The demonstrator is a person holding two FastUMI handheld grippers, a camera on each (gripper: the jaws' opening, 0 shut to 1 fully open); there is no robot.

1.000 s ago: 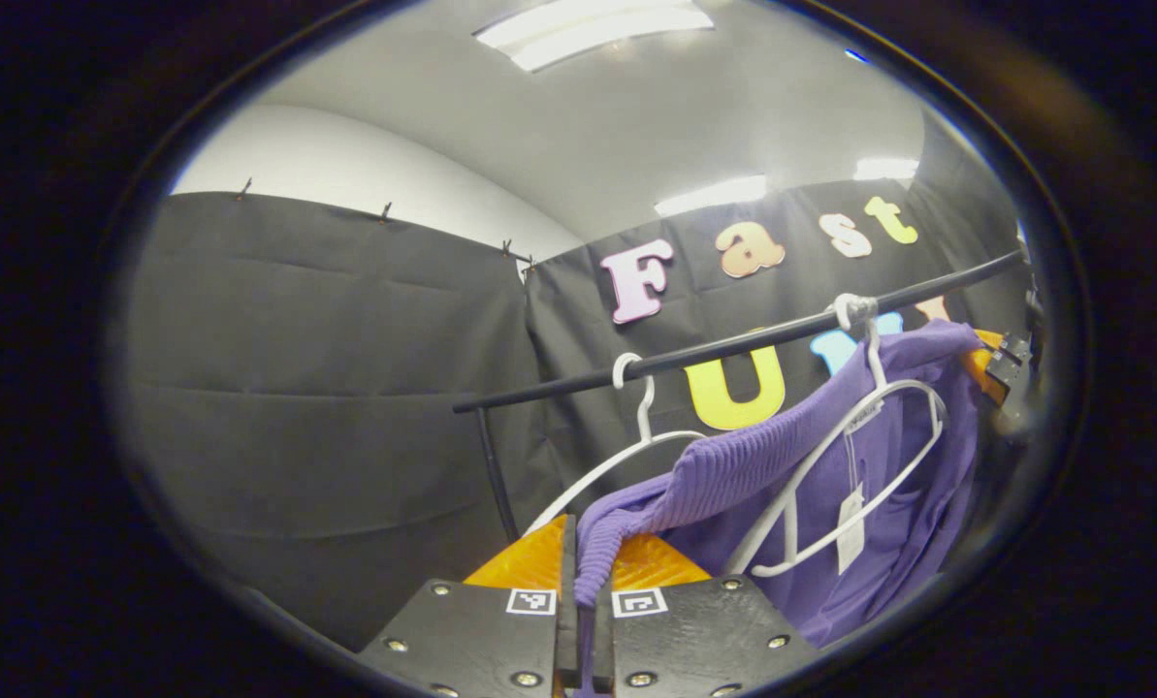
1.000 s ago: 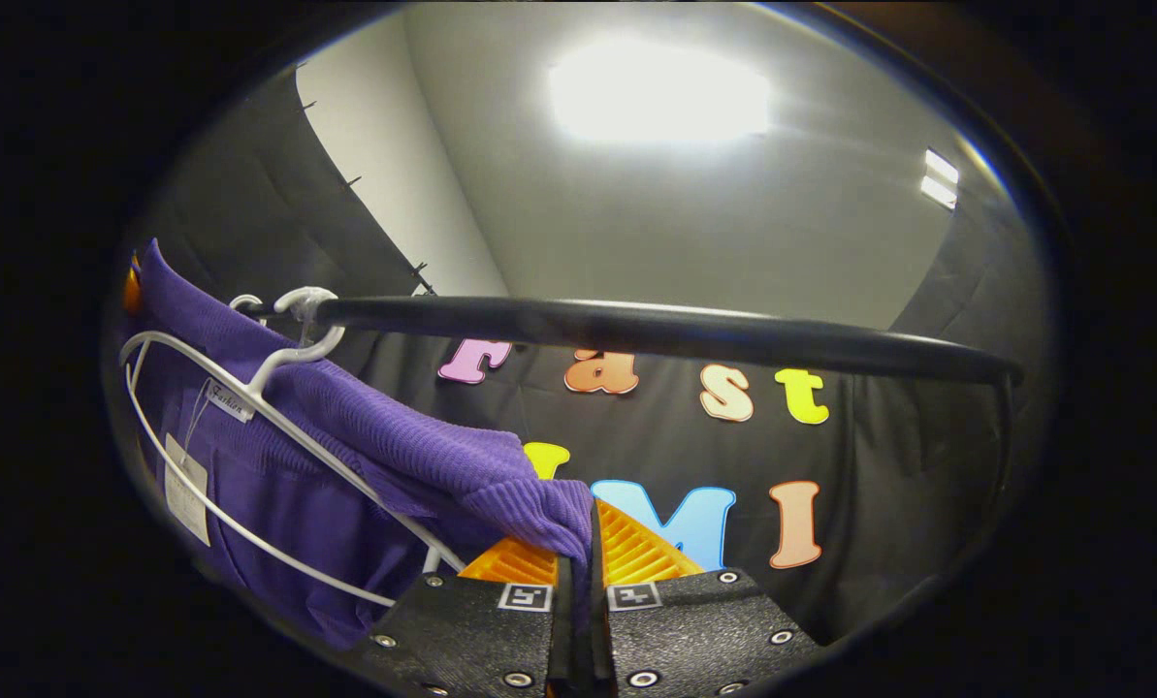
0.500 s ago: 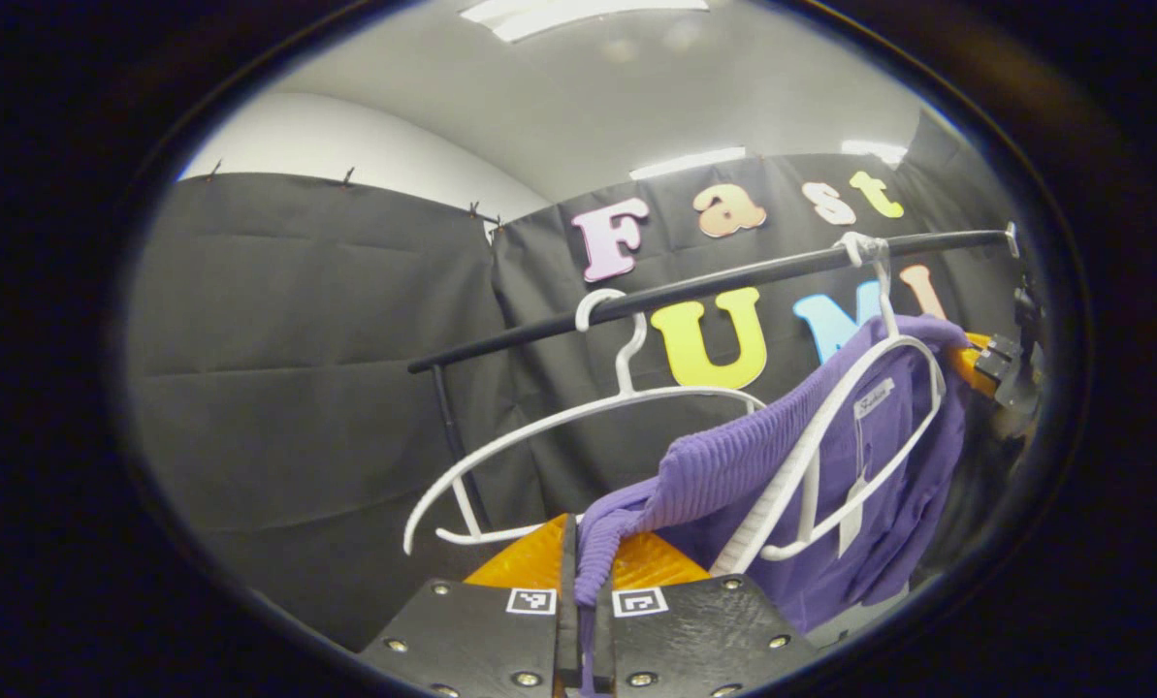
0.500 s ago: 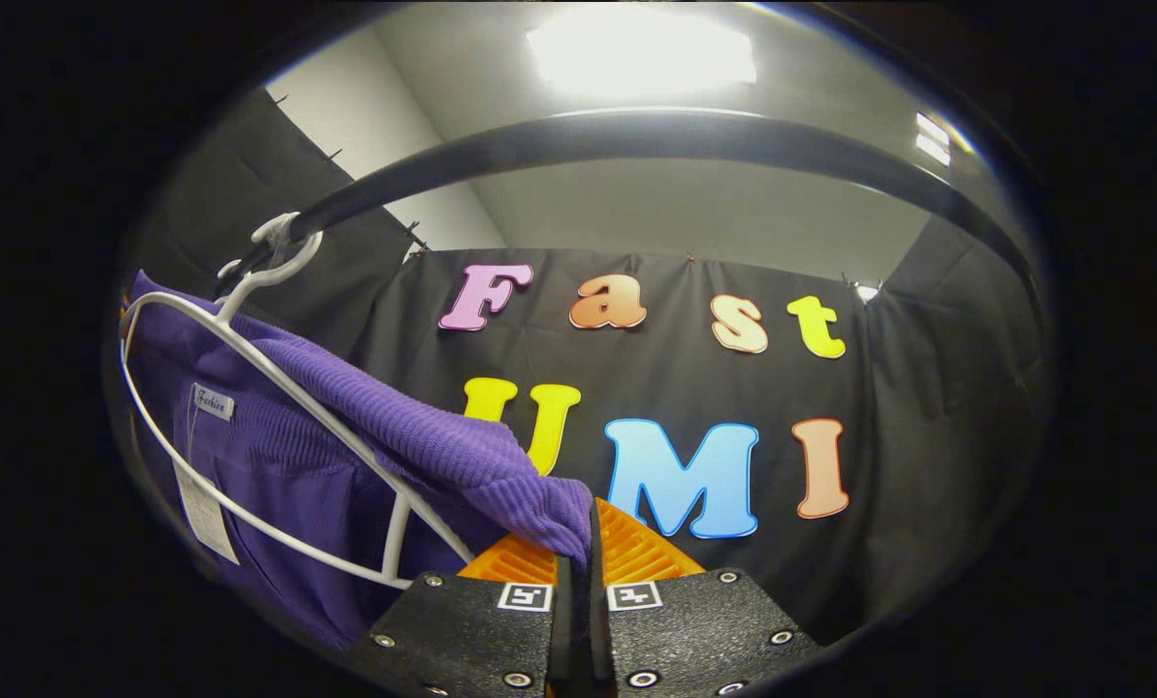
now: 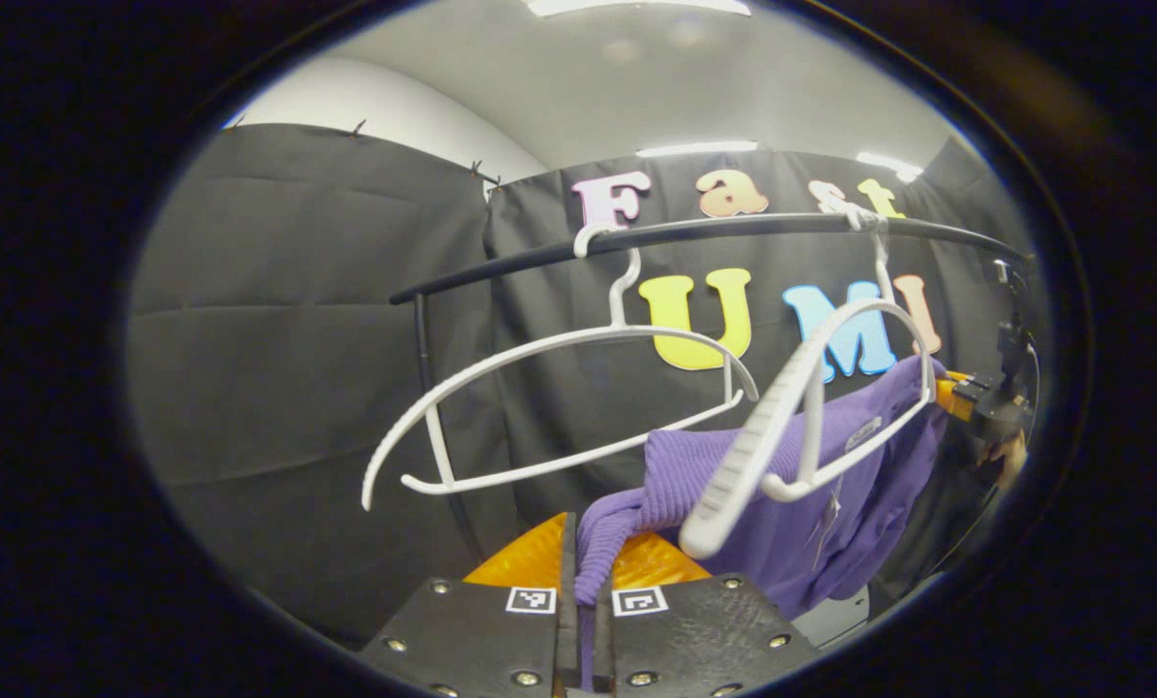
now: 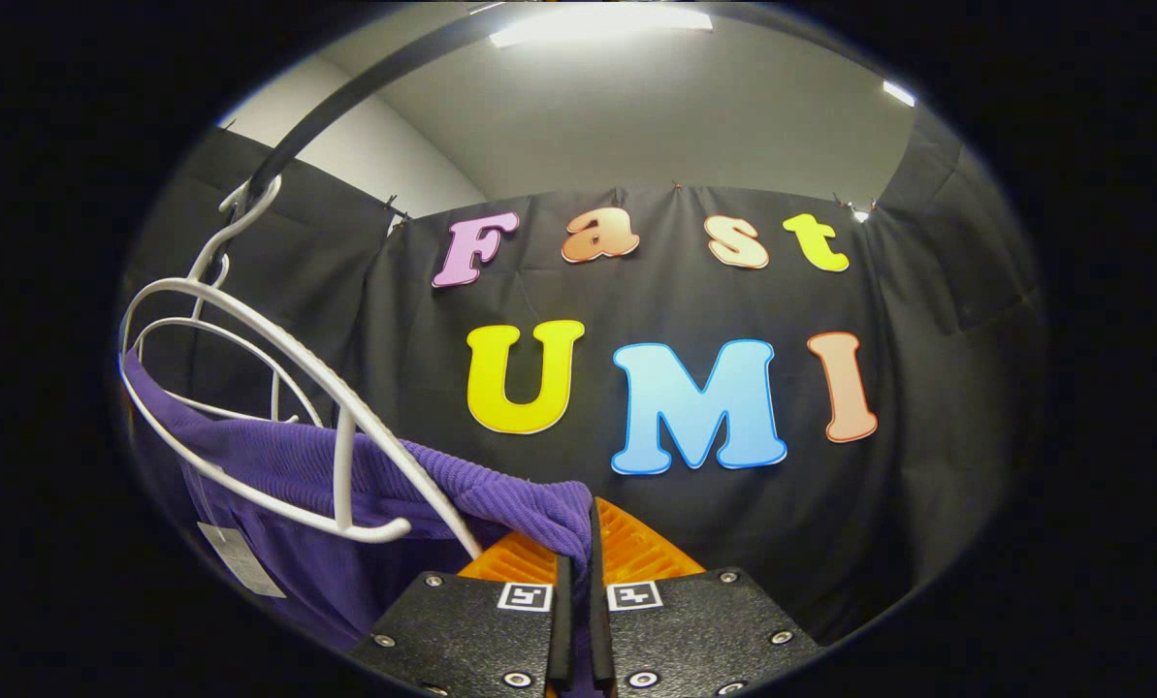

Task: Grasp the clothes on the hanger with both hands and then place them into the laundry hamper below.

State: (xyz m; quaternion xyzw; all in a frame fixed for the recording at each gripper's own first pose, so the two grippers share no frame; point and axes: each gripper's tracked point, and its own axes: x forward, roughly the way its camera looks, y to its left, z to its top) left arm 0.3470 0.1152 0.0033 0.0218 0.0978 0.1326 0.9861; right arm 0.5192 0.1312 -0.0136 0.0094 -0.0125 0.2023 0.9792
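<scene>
Lowered below the rail [image 5: 733, 231] since 1.0 s ago, both hand-held grippers, left [image 5: 579, 572] and right [image 6: 578, 553], pinch the sweater [image 5: 820, 485]; its fabric, draped beside the hanger [image 5: 811, 407], may snag there.

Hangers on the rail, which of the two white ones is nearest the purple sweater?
The right-hand white hanger in the left gripper view: it is tilted and overlaps the purple sweater. The other white hanger hangs bare further left along the rail.
</scene>
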